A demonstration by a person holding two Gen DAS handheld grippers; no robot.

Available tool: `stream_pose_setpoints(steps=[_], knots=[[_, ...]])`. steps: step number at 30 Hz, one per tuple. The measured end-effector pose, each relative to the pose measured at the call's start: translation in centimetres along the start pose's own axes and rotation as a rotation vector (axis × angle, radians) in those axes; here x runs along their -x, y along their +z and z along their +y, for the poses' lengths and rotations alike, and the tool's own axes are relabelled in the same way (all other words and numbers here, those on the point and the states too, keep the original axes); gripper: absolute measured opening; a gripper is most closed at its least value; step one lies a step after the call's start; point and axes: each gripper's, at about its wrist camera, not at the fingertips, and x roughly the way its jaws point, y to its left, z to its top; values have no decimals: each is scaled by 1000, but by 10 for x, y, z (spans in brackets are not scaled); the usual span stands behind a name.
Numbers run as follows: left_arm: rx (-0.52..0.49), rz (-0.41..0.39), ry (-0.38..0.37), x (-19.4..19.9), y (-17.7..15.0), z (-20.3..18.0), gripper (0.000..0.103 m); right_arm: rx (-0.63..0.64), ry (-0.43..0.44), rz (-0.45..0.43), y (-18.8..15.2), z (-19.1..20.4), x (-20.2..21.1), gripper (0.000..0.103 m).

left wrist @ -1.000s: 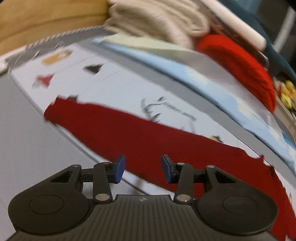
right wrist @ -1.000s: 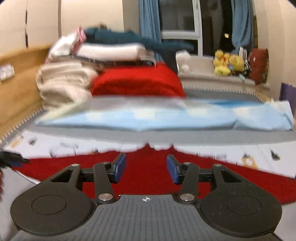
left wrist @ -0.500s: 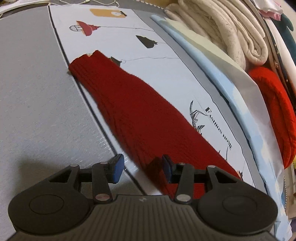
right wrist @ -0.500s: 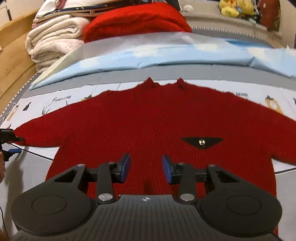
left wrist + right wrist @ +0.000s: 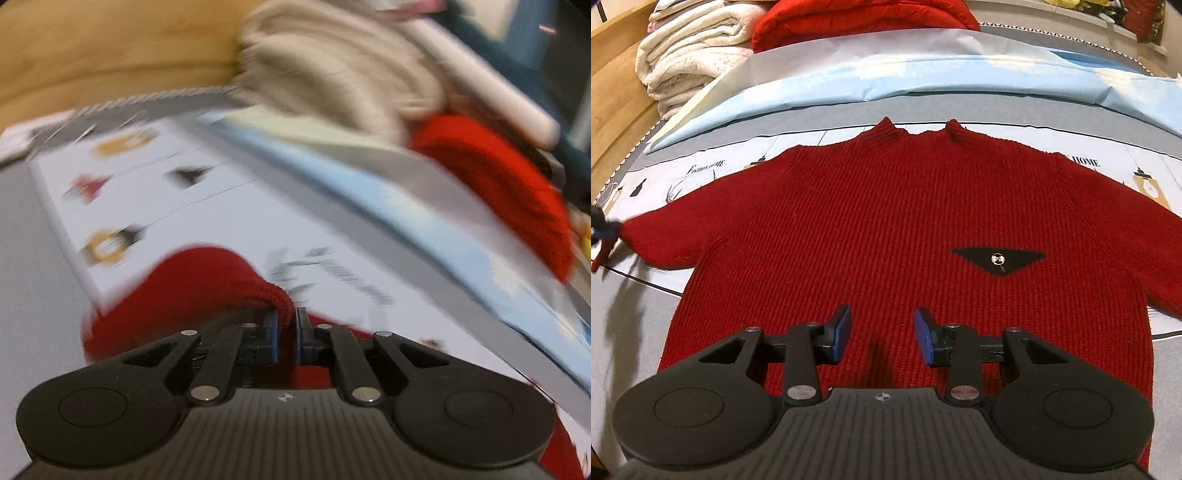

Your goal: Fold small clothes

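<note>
Now one red sweater [image 5: 894, 229] — left claw [image 5: 285, 334] clamps its sleeve; right claw [image 5: 882, 338] apart.

Sweater [image 5: 894, 229] flat on sheet [image 5: 1126, 173], folded blankets [image 5: 690, 55] stacked behind, at left

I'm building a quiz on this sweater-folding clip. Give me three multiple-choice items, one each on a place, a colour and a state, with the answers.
1. Where is the black triangular patch on the red sweater?
A. On the collar
B. On the chest, right of centre in the right wrist view
C. On the left sleeve

2. What colour is the folded sheet lying beyond the collar?
A. Light blue
B. Green
C. Black

3. What is the left gripper doing?
A. Open above bare bedding
B. Shut on a towel
C. Shut on the sweater's sleeve

Answers:
1 B, the patch sits beside the right gripper, on the chest.
2 A, pale blue fabric.
3 C, red knit is pinched between its fingers.
</note>
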Motion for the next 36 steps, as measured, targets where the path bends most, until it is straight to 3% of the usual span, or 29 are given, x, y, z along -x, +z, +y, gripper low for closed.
stream_pose_setpoints(steps=[4,6,10,12,14,16,19,21,24,26,29,33,36], knots=[[-119,-9,-220,30,-19,-71,6,-2,-2,1,1,0,0,39],[-177,27,-374,52,-41,-112,6,-2,-3,6,1,1,-2,39],[-327,228,-751,81,-87,-183,9,-5,-5,10,2,5,-7,39],[-374,245,-831,91,-96,-195,26,-7,-1,14,3,7,-11,40],[-366,233,-826,88,-89,-192,28,-23,9,21,3,8,-15,40],[-315,221,-766,75,-76,-178,27,-49,16,32,3,5,-19,40],[-284,190,-570,54,-62,-159,28,-102,16,39,6,-4,-23,42],[-299,218,-432,39,-56,-153,28,-171,-2,47,7,-15,-26,43],[-324,273,-289,18,-57,-142,28,-344,-80,55,6,-40,-31,43],[-326,325,-260,4,-59,-136,28,-450,-95,36,4,-58,-32,43],[-354,397,-238,-6,-68,-134,28,-567,-49,-31,5,-77,-28,43],[-363,431,-213,-11,-76,-130,28,-543,37,-83,14,-75,-28,53],[-353,453,-224,-12,-76,-131,28,-491,48,-73,23,-62,-37,59]])
